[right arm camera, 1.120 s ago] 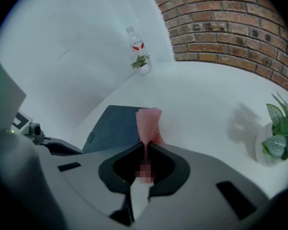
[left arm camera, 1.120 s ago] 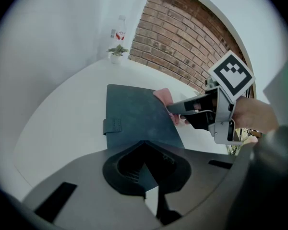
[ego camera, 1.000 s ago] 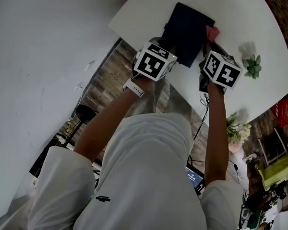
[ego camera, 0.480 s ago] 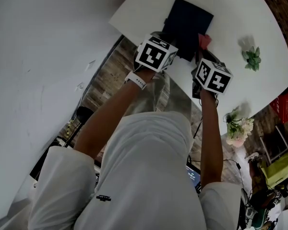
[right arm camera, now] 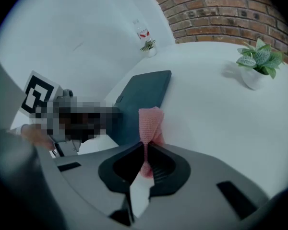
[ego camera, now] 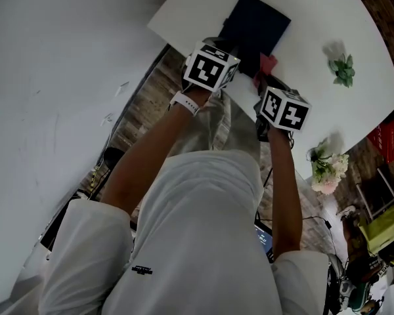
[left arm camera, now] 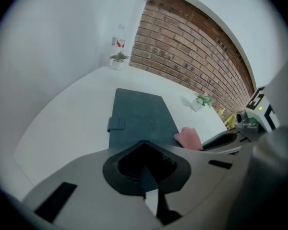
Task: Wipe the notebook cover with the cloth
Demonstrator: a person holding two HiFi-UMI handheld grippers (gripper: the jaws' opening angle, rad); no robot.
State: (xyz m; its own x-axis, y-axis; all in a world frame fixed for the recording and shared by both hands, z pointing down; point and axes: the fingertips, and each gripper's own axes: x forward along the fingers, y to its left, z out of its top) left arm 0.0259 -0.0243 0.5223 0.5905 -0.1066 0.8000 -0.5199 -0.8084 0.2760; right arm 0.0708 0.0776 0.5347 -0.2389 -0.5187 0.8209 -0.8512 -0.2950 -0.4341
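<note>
A: Left gripper (left arm camera: 143,142)?
B: Jaws together, pinched on the near edge of the notebook (left arm camera: 141,116). The dark cover runs straight in between them.
A: Right gripper (right arm camera: 145,143)?
B: Clamped on the pink cloth (right arm camera: 150,121). A fold is squeezed between the jaws and the rest sticks out ahead of them.
A: Where's the cloth against the notebook?
B: Just ahead of the right gripper, touching the notebook's near right corner. From the left gripper it sits just to the right of the jaws. Can't tell how much of it is actually on the cover.
A: Notebook position?
B: Flat and closed on the white tabletop (left arm camera: 72,114), stretching away ahead of the left gripper. Clasp tab (left arm camera: 116,124) is on its left edge, ahead and left of those jaws.
A: The two grippers to each other?
B: Side by side at the notebook's near end, close but apart, right one a bit nearer the person.
A: Anything else?
B: Small potted plant (right arm camera: 257,63) well ahead and to the right of the right gripper, clear of the notebook. Another small plant (left arm camera: 117,60) far ahead of the left gripper at the tabletop's back edge, near the brick wall (left arm camera: 197,51).
</note>
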